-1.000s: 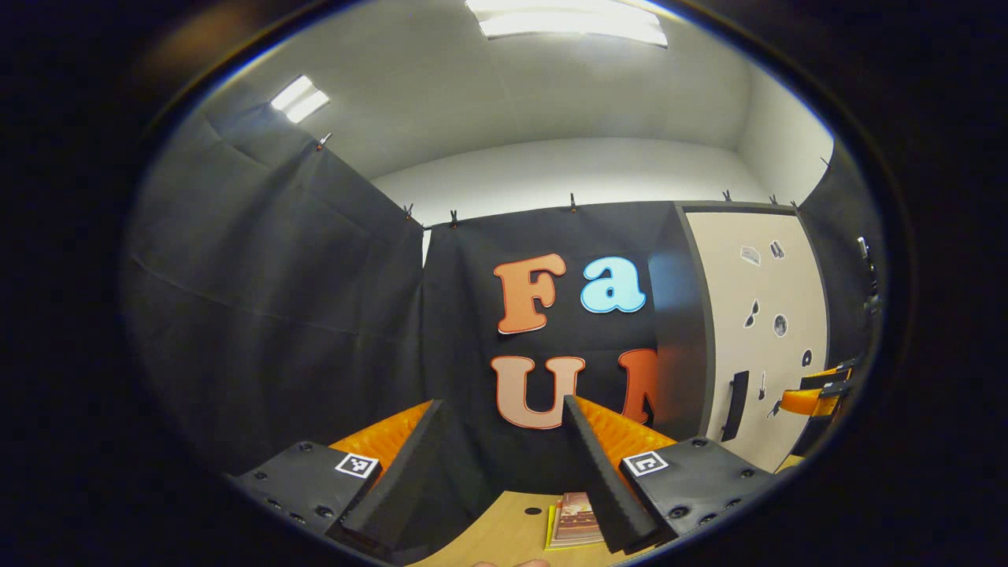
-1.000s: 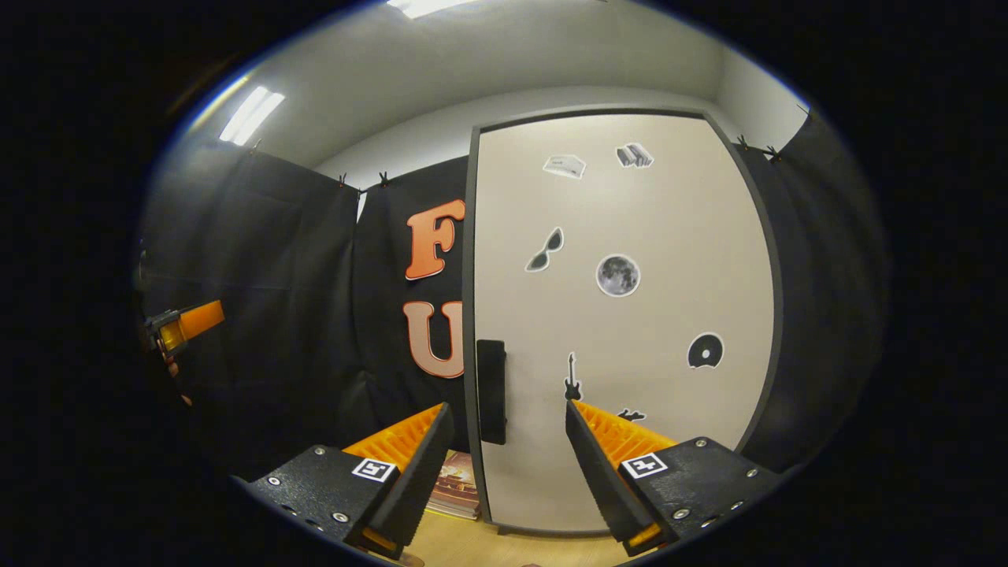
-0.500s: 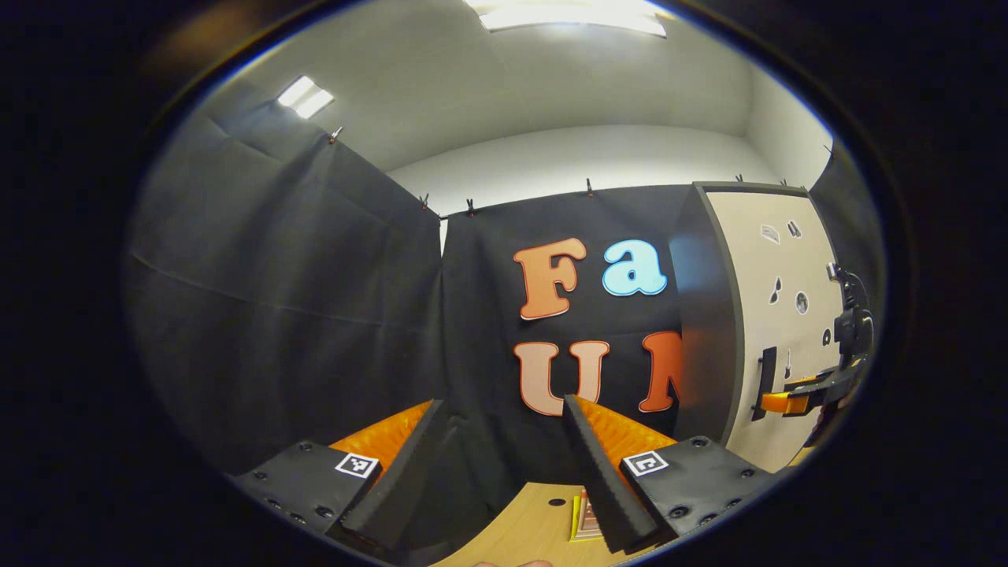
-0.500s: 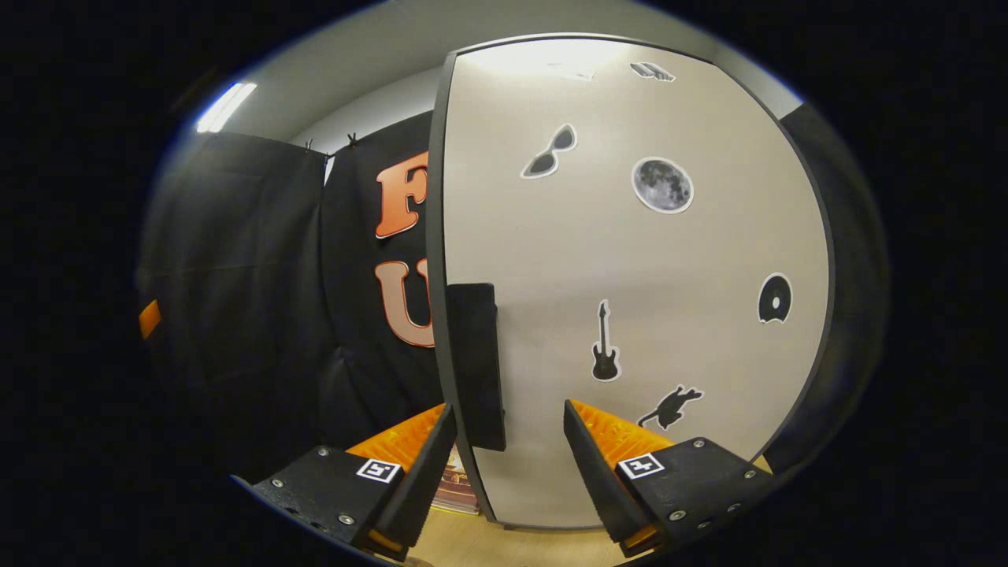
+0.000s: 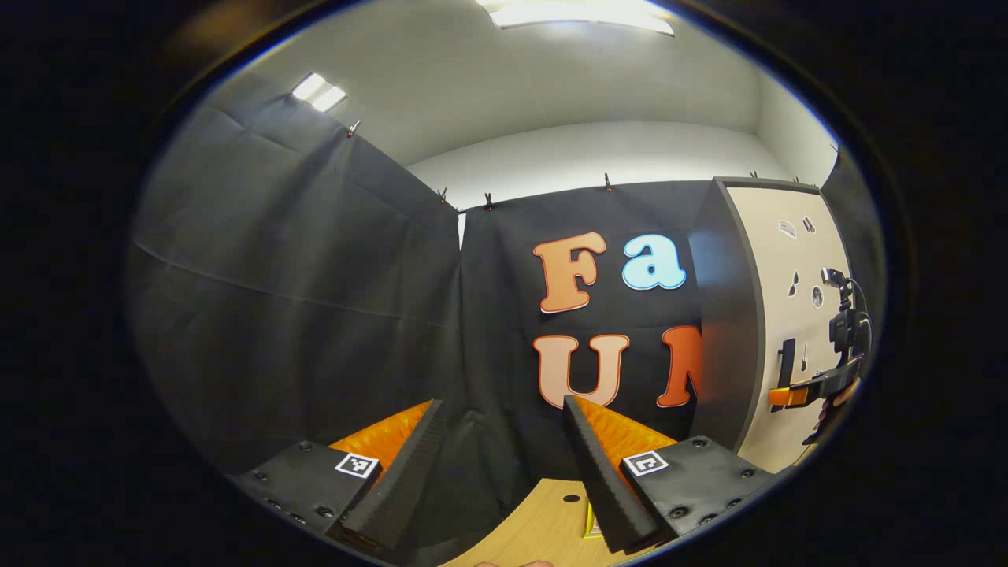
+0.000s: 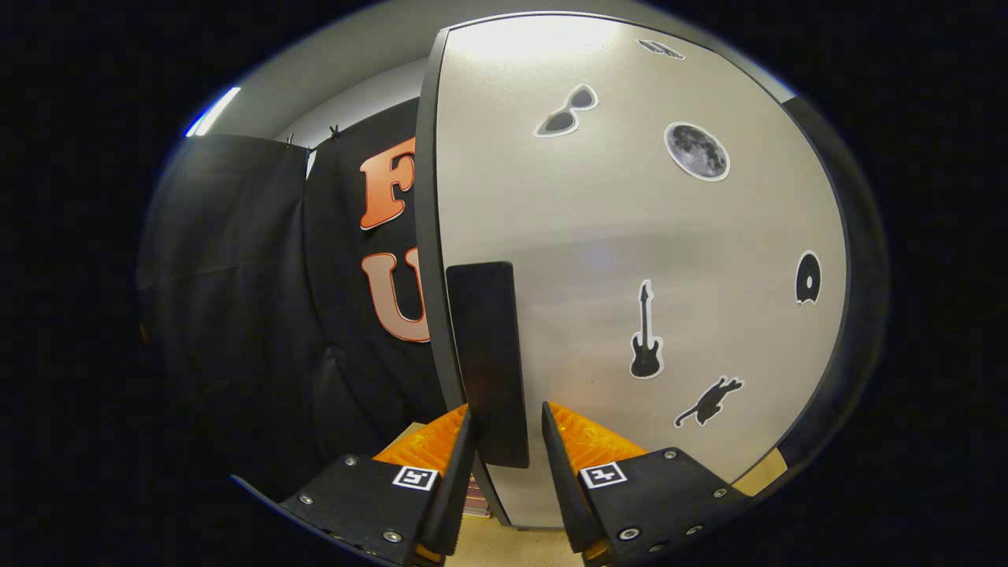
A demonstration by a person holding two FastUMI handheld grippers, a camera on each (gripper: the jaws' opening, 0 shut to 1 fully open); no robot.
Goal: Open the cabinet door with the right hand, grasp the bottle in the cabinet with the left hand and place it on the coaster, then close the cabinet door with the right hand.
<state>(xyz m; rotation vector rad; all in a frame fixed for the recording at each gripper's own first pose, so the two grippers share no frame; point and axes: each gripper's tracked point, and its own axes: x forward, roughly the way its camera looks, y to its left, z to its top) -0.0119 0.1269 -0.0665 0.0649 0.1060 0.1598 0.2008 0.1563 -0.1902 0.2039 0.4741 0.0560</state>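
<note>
A staged recording booth, not a lived-in home: black cloth walls [image 5: 299,291] clipped up with small clamps (one at 12 o'clock) beneath a plain white ceiling with fluorescent panels [image 5: 583,12]. At 3 o'clock stands a beige, dark-framed cabinet door [image 6: 630,260] dotted with stickers, on a light wooden counter [image 5: 543,524].

In the right gripper view the handle [image 6: 486,358] sits at the left edge of the cabinet door [image 6: 630,236], its lower end between the right gripper [image 6: 505,441] fingers; in the left gripper view the cabinet stands far right on the table [image 5: 543,528]
</note>
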